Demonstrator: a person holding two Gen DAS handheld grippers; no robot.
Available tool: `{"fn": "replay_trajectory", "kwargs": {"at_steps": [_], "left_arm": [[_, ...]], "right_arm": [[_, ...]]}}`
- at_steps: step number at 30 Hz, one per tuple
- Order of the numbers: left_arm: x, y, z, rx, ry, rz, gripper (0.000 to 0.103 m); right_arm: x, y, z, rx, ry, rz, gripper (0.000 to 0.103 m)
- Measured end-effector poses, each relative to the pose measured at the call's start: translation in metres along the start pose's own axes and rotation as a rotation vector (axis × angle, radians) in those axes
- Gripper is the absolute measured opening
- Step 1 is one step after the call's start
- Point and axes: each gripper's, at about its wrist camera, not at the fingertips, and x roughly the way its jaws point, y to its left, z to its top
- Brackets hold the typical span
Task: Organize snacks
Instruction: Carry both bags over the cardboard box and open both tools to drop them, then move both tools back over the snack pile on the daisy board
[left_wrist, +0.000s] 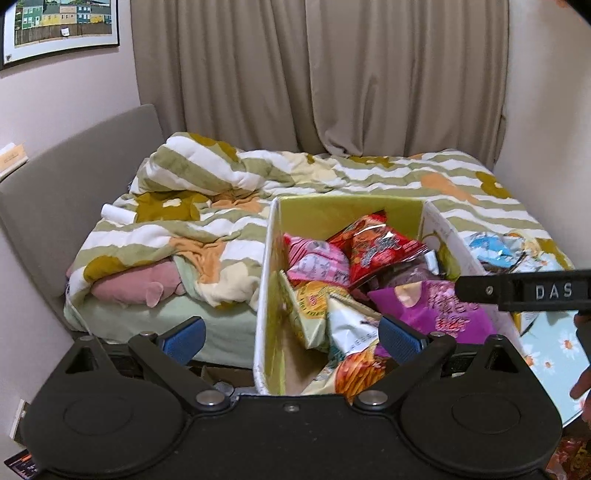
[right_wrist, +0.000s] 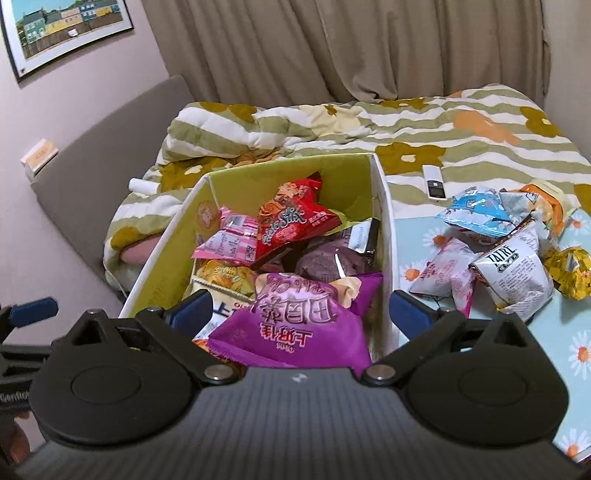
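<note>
Your right gripper (right_wrist: 301, 312) stands with jaws wide over the purple snack bag (right_wrist: 295, 325) lying in the box (right_wrist: 386, 258); remaining snack packets (right_wrist: 509, 273) lie rightward on the desk (right_wrist: 576, 350), nearer it than your wide-open left gripper (left_wrist: 291, 334).

We see the open white cardboard box with its yellow-green inside (right_wrist: 364, 177) heaped with packets: a crinkled purple foil bag (right_wrist: 295, 325) on top nearest us, a red one (right_wrist: 291, 221) tilted behind, pink beside it. More loose packets (right_wrist: 509, 251) lie on the floral surface just right.
</note>
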Motion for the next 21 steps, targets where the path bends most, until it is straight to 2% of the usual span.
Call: {"fn": "replay_trajectory", "kwargs": {"at_steps": [5,12,21], "left_arm": [[-0.009,-0.007,0.007,0.004,-0.001,-0.03,0.102],[-0.029,-0.028,0.02,0.024,-0.033,-0.026,0.102],[-0.042,-0.092,0.041,0.029,-0.069,-0.088,0.102]], "right_arm": [[-0.014,-0.003,0.003,-0.009,-0.02,-0.002,0.103],[-0.051,-0.026,0.014,-0.023,-0.053,-0.029,0.103],[-0.105,-0.1,0.038,0.001,-0.111,-0.087,0.103]]}}
